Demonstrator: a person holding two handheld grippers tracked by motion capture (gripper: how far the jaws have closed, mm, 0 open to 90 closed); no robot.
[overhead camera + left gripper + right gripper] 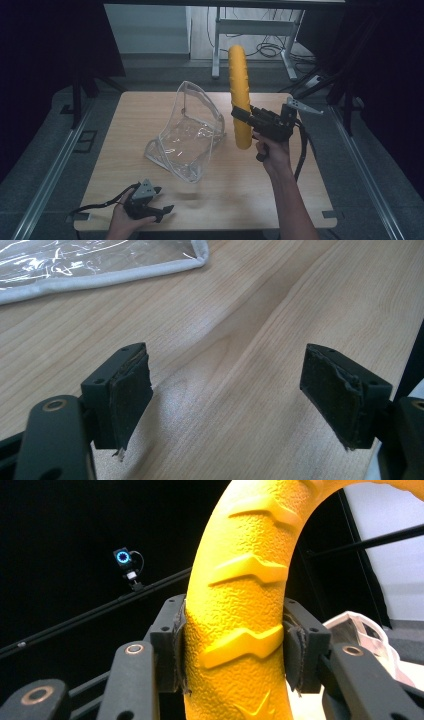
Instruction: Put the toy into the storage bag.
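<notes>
A yellow ridged ring (240, 95) is held edge-on above the table's right half, with my right gripper (242, 115) shut on its rim. Up close, in the right gripper view, both pads press the yellow ring (240, 605) from either side. A clear plastic pouch (187, 132) with a pale trim stands open at the table's middle, left of the ring. My left gripper (162, 200) rests low near the front left edge, open and holding nothing. In the left gripper view its jaws stand wide apart over bare wood, with the pouch's trimmed corner (197, 257) beyond them.
The wooden table (280, 185) has bare surface in front and to the right. A desk frame and cables (270, 47) stand on the floor behind. Dark curtains flank both sides. A small lit camera (123, 557) hangs on a rail in the right gripper view.
</notes>
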